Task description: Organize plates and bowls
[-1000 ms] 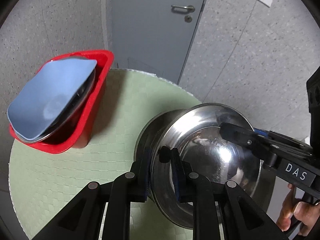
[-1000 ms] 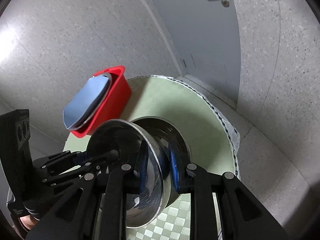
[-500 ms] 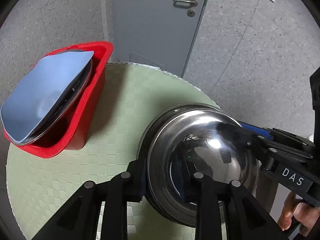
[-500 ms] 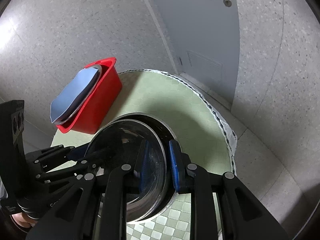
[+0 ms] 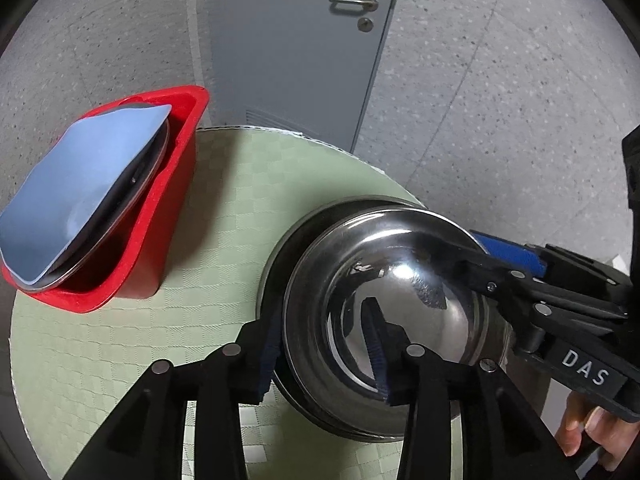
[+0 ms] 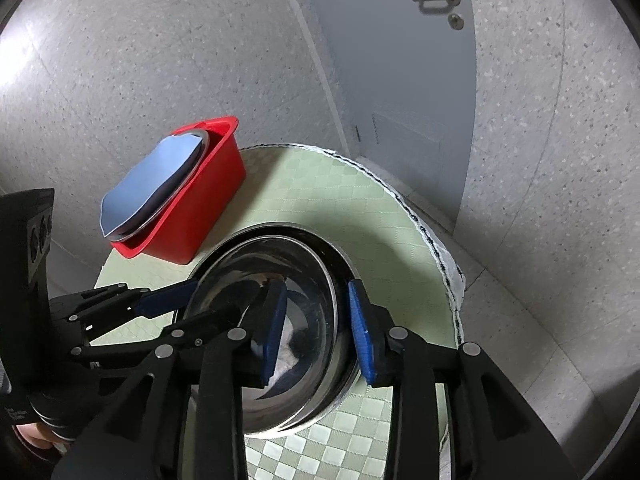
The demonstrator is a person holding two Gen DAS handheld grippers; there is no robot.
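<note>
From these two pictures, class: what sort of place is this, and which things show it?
Probably a plain indoor room or corridor, not a fitted kitchen: a grey door with a lever handle, speckled wall panels, and a small round table under a green mat.

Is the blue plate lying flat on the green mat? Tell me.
No, the blue plate leans tilted inside the red bin.

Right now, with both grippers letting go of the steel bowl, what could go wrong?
1. Both grippers, left and right, are opening astride the bowl's rim; lifting carelessly could snag it.
2. The bowl sits nested in another bowl; it may sit crooked.
3. The plates lean tilted in the red bin; a jolt could slide them.
</note>
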